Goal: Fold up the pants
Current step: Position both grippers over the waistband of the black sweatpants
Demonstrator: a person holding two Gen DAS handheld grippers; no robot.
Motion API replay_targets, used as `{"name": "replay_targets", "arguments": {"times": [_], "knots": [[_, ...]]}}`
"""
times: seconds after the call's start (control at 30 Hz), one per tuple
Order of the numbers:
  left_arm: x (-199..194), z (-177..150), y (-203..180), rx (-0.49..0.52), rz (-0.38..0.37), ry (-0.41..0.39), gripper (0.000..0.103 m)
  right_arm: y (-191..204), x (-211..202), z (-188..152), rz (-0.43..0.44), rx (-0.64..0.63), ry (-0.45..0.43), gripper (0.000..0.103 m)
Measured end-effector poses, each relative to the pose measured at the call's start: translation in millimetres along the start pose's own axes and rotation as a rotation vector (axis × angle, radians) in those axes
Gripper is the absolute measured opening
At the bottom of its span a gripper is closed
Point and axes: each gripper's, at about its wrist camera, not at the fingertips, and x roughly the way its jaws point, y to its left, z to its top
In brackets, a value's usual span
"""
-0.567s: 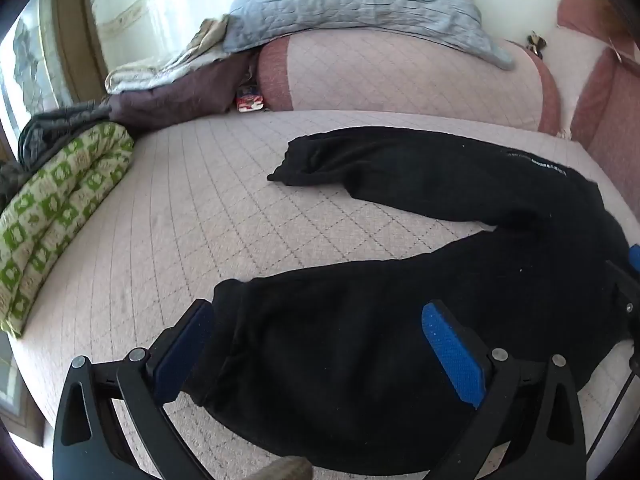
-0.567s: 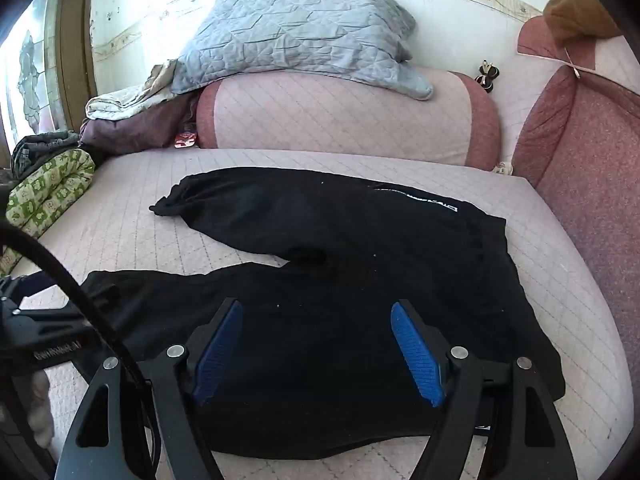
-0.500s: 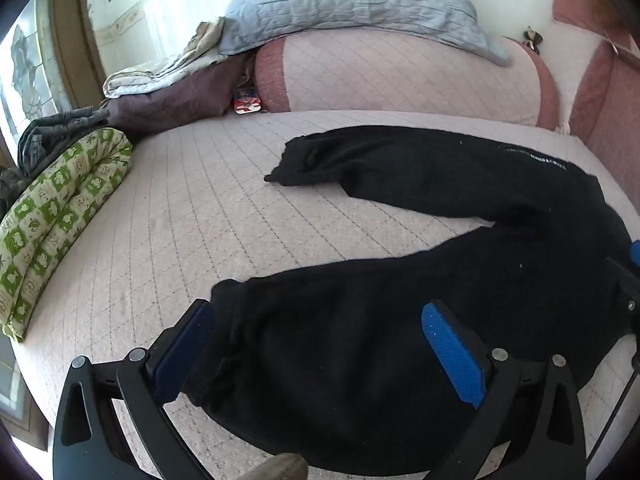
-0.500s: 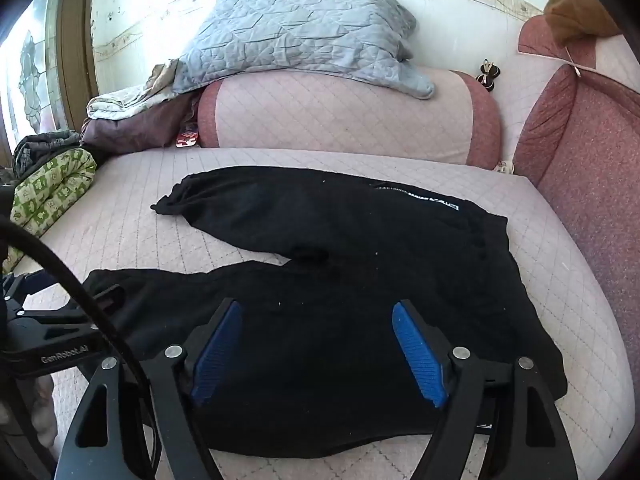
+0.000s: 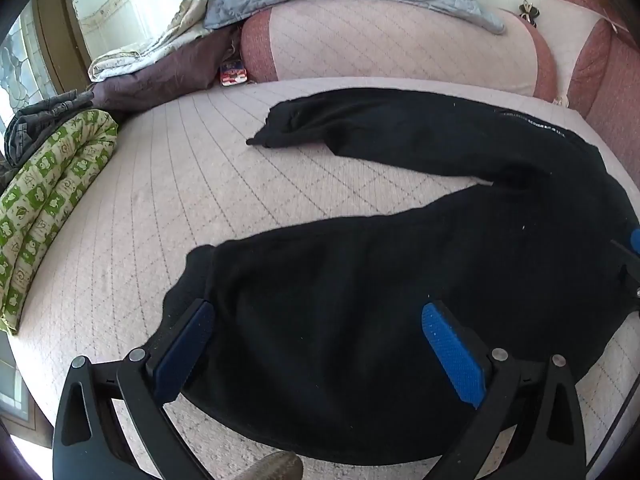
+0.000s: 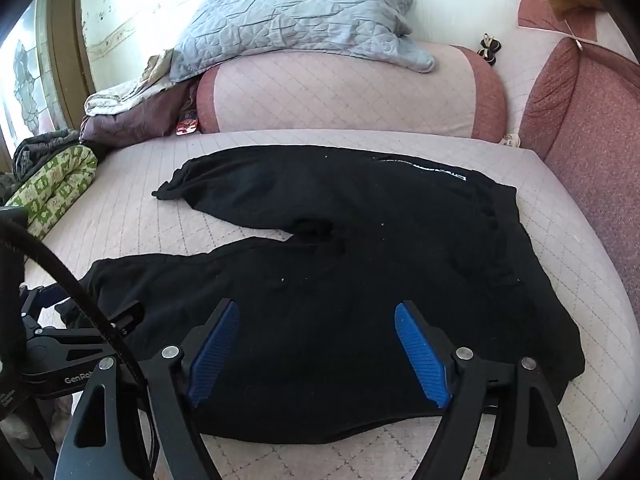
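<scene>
Black pants (image 5: 360, 280) lie flat on the pink quilted bed, legs spread apart and pointing left, waistband at the right; they also show in the right wrist view (image 6: 360, 272). My left gripper (image 5: 316, 312) is open, hovering over the near leg close to its cuff. My right gripper (image 6: 316, 312) is open over the near leg's upper part, near the hip. The left gripper's body (image 6: 68, 344) shows at the left edge of the right wrist view. Neither gripper holds cloth.
A pink bolster (image 6: 340, 96) with a grey quilted pillow (image 6: 288, 16) on it lies at the back. Green patterned bedding (image 5: 48, 200) and piled clothes (image 5: 160, 76) sit at the left. A red padded headboard (image 6: 592, 128) stands at the right.
Both grippers have shifted slightly forward and lower over the near leg. The pants have not moved, and both grippers stay open.
</scene>
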Motion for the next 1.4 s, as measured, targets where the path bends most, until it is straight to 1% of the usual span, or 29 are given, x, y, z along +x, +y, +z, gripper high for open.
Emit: {"name": "replay_targets", "arguments": {"times": [0.1,0.27,0.43,0.7,0.83,0.97,1.07,1.4], "knots": [[-1.2,0.8,0.5,0.015,-0.003,0.018,0.103,0.1,0.5,-0.5,0.001,-0.003,0.002,0.085],[2.2,-4.0,-2.0,0.035,0.001,0.023,0.103,0.0,0.3,-0.8,0.002,0.0,0.004,0.085],[10.5,-8.4,-5.8,0.049,0.001,0.054,0.103,-0.6,0.5,-1.4,0.003,-0.001,0.005,0.086],[11.3,-12.4,-6.8,0.057,0.006,0.055,0.103,-0.4,0.3,-2.6,0.0,-0.005,0.007,0.086],[13.5,-14.5,-2.4,0.029,-0.02,0.074,0.103,-0.1,0.4,-3.3,-0.001,-0.007,0.011,0.086],[18.2,-18.0,10.2,-0.046,-0.085,0.11,0.103,-0.2,0.7,-3.5,-0.003,-0.011,0.013,0.086],[17.5,-19.7,7.3,-0.018,-0.09,0.115,0.103,-0.3,1.5,-4.3,-0.001,-0.007,0.02,0.086],[14.5,-22.2,6.0,-0.001,-0.106,0.143,0.103,-1.4,5.5,-7.0,-0.016,-0.006,0.034,0.086]]}}
